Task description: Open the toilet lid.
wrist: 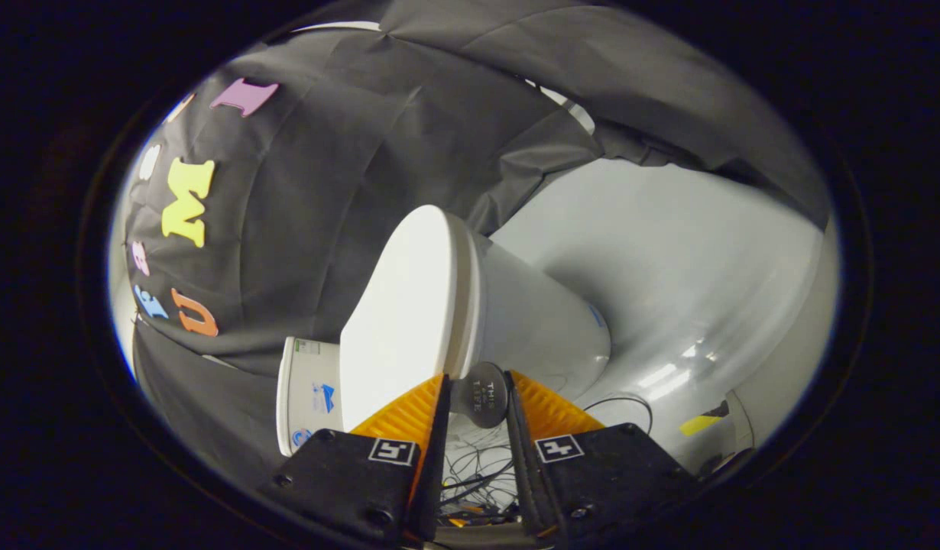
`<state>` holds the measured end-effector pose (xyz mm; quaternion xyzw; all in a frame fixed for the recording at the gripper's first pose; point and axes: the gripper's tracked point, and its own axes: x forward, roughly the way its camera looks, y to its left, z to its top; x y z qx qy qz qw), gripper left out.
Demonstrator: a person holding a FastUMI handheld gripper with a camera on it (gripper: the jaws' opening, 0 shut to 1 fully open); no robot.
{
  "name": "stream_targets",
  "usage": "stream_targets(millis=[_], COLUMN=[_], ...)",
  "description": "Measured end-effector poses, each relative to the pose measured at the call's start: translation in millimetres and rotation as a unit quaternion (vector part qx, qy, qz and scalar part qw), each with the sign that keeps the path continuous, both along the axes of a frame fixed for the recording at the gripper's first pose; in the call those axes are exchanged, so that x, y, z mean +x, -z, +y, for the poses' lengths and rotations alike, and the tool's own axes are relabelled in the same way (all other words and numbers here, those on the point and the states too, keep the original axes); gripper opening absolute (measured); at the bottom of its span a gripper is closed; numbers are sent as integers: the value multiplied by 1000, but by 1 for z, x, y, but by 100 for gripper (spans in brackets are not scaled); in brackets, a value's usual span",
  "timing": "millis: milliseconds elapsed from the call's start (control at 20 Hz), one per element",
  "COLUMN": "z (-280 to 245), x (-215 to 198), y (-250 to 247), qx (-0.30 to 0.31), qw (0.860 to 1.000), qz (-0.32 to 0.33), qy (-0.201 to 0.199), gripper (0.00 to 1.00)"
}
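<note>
The view is strongly rolled, so the toilet (516,313) appears tipped on its side relative to the tongs (478,389).

Toilet lid (401,321): white, oval, lying flat against the seat and bowl, not yet lifted. Its long axis runs from a point just ahead of the left finger (409,412) away and up toward the booth's dark cloth wall (348,153). The broad top face points to the left of the tongs, toward the cloth. The near end of the lid sits directly beyond the left fingertip; whether it touches the finger cannot be told.

Bowl: white, bulging to the right of the lid, just ahead of and beyond the right finger (546,409). Lid edge and seat edge show as a thin double line between the lid face and the bowl.

Tongs: the two fingers are held a little apart, and a small dark round disc (479,393) with pale lettering sits in the gap at the fingertips. Both fingers appear to flank it closely, but whether they press on it, and what the disc belongs to, cannot be told. So clenched or released: cannot tell.

Other items: a white cistern or tank (309,393) with blue markings lies left of the left finger, next to the lid's near end. Loose dark cables (470,466) lie between the fingers, below the disc. Pale glossy floor (669,267) spreads beyond the right finger; a small yellow strip (699,425) lies on it, well right of the tongs.
</note>
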<state>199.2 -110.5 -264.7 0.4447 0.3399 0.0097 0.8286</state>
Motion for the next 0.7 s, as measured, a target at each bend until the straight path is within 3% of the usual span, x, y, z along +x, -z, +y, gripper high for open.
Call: stream_targets(millis=[150, 400, 700], z=[-4, -10, -10], x=[-2, 1, -4], y=[-6, -2, -4], qx=[37, 40, -17], qw=[999, 996, 997], qz=[-8, 11, 17], qy=[27, 77, 68], gripper=[39, 16, 11])
